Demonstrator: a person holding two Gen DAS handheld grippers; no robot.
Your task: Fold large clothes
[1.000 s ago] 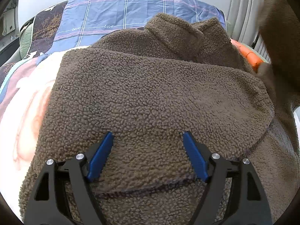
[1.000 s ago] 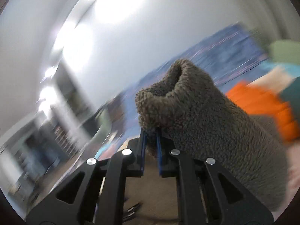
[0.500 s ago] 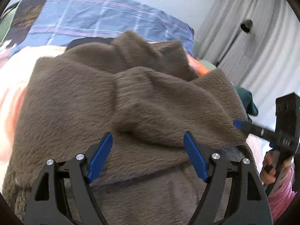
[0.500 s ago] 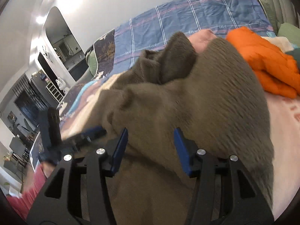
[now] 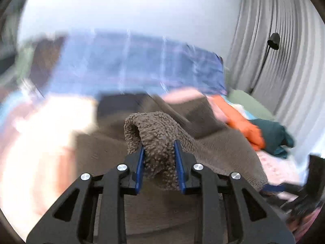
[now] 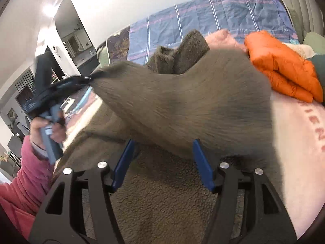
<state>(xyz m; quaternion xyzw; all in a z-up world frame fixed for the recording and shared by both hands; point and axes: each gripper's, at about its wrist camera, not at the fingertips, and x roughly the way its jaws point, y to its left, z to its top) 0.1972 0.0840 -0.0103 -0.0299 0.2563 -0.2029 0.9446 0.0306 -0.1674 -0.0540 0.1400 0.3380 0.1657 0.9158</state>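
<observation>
Pinching brown fleece (image 5: pixel 160 142) in left gripper (image 5: pixel 159 152), right gripper (image 6: pixel 162 160) empty

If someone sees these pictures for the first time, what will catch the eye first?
First, the brown fleece garment spread over the bed, filling the middle of both views. The left tool is clamped on a bunched fold of it, while the right tool stands open above the fabric. Next, the folded orange jacket lies at the right, beside the fleece.
</observation>
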